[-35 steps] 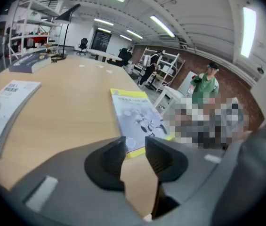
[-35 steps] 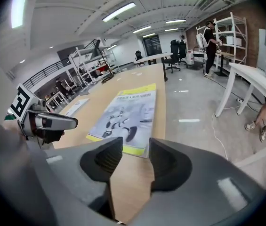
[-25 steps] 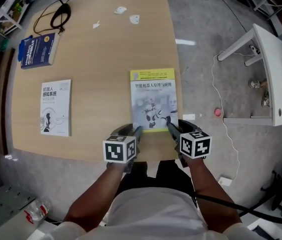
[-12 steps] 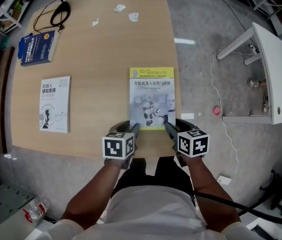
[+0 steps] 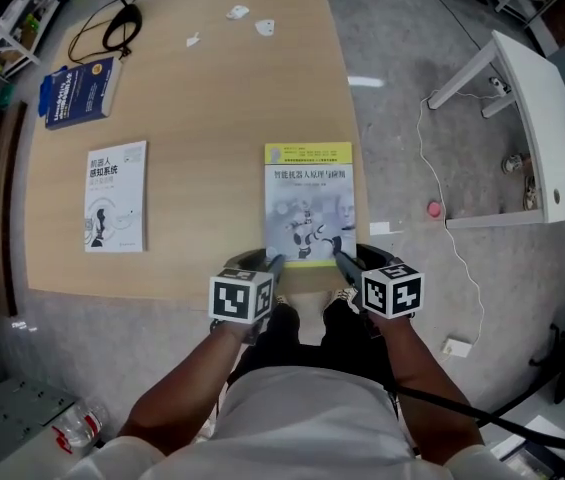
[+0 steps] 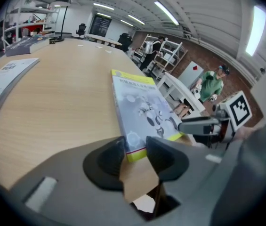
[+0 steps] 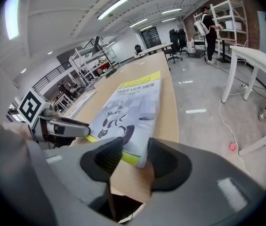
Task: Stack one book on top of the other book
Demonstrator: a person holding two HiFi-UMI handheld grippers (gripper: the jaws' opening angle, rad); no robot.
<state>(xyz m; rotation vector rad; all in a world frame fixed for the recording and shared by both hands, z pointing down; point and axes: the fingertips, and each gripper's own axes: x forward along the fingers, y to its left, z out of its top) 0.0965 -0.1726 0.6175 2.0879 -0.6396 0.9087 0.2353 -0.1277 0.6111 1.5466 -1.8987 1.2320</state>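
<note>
Wooden table [image 5: 202,88] fills the upper left and middle of the head view, with grey floor round it and a white bench [image 5: 542,118] at the right. A grey book [image 5: 308,193] with a yellow band along its top edge lies face up right of the frame's centre, its lower edge near the table's lower edge.

The left gripper [image 5: 272,261] has its jaws clenched on the book's lower left corner; its own view shows that yellow corner wedged between the two dark pads, touching both. The right gripper [image 5: 340,256] grasps the lower right corner in the same way, with the corner pinched between its pads in its own view. Both point down at a slant from the bottom of the frame, marker cubes facing the camera. Whether the book's near end is off the wood I cannot tell.

A white book [image 5: 116,196] lies flat at middle left, well apart from the grey one. A blue book [image 5: 80,92] sits in the upper left, near a looped black cable [image 5: 117,30]. A small pink thing [image 5: 433,208] lies on the floor at the right.
</note>
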